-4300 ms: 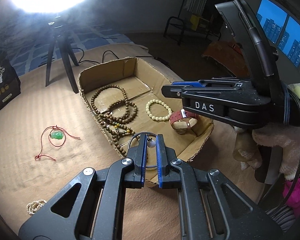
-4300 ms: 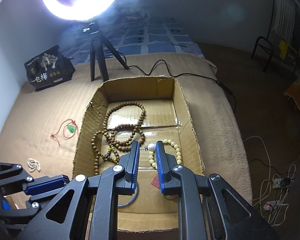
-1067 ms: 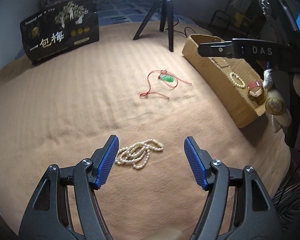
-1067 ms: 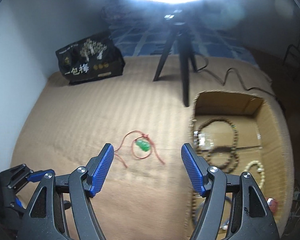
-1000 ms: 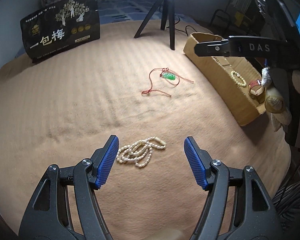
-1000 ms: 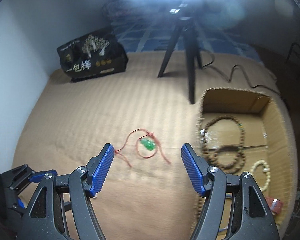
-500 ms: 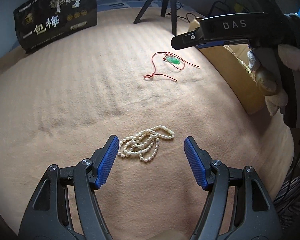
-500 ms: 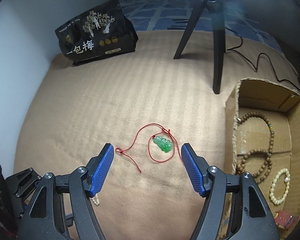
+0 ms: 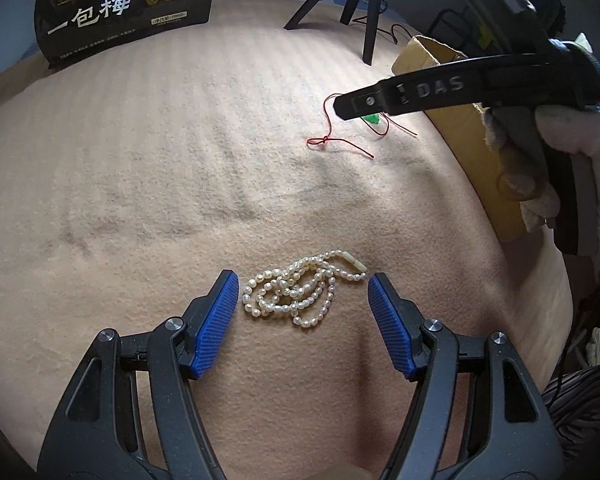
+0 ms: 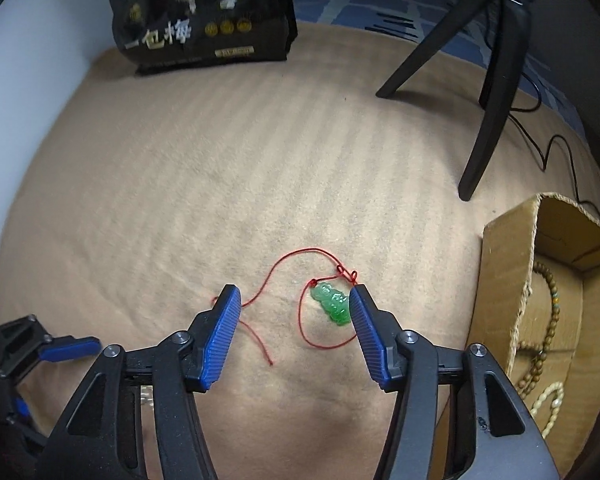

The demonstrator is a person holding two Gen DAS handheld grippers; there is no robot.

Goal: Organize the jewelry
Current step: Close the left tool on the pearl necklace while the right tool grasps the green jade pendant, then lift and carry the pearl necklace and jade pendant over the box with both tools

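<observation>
A white pearl necklace [image 9: 300, 292] lies bunched on the tan blanket. My left gripper [image 9: 302, 304] is open, low over it, with the pearls between its blue pads. A green jade pendant [image 10: 332, 303] on a red cord [image 10: 284, 268] lies on the blanket. My right gripper [image 10: 294, 316] is open around it, the pendant close to the right pad. In the left wrist view the right gripper [image 9: 440, 92] covers most of the pendant. The cardboard box [image 10: 500, 292] holds brown bead strings [image 10: 548, 320] and a cream bead bracelet [image 10: 548, 404].
A black snack bag [image 10: 204, 20] stands at the far edge of the blanket. A black tripod [image 10: 496, 76] stands behind the box, with a cable [image 10: 548, 148] trailing off. The blanket's edge drops away at the right in the left wrist view.
Both grippers have opened since leaving the box. Over the last second both came lower and closer, the left onto the pearls, the right onto the jade pendant.
</observation>
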